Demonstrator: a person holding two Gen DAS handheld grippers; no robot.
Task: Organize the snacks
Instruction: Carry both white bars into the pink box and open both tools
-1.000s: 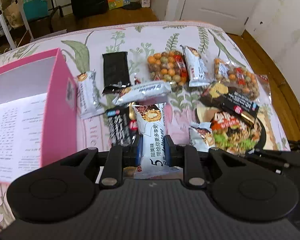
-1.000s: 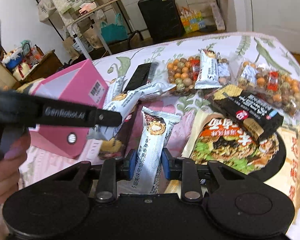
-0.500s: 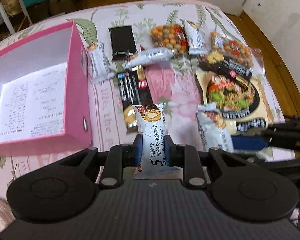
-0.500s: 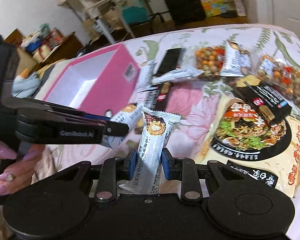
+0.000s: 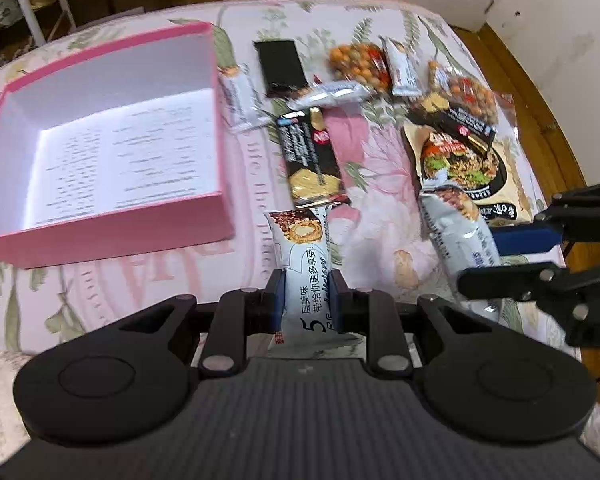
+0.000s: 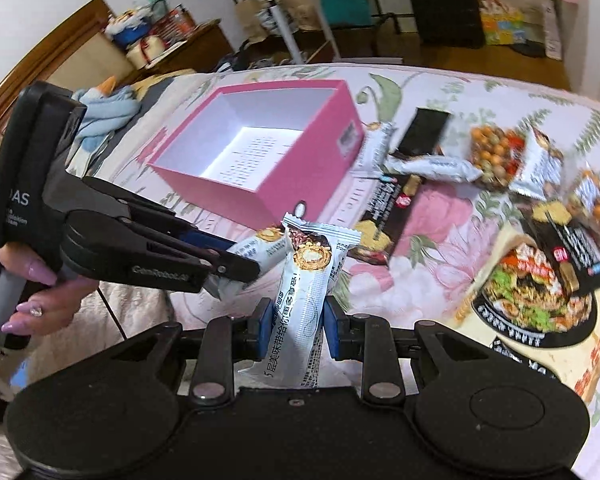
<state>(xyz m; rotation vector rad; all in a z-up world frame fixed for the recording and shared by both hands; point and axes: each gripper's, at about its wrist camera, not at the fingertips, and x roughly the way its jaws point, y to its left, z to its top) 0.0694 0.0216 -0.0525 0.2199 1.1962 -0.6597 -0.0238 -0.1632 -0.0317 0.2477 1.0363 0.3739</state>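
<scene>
My left gripper (image 5: 306, 298) is shut on a white wafer snack bar (image 5: 302, 258), held above the bedspread just right of the open pink box (image 5: 100, 224). My right gripper (image 6: 294, 326) is shut on a second white wafer bar (image 6: 306, 284); that bar (image 5: 456, 232) and the right gripper (image 5: 512, 256) also show at the right of the left wrist view. In the right wrist view the left gripper (image 6: 236, 258) with its bar (image 6: 260, 246) hangs in front of the pink box (image 6: 260, 196). The box holds only a printed sheet.
Loose snacks lie on the floral bedspread (image 5: 380, 168): a black cracker pack (image 5: 312, 164), a black bar (image 5: 280, 66), white wafer bars (image 5: 238, 96), nut bags (image 5: 358, 62), a noodle pack (image 5: 460, 160). A hand (image 6: 40, 296) grips the left tool's handle. The bed's edge and wooden floor lie to the right.
Both grippers have risen and pulled back with their bars. The pink box now shows more fully, and the left gripper has shifted toward it.
</scene>
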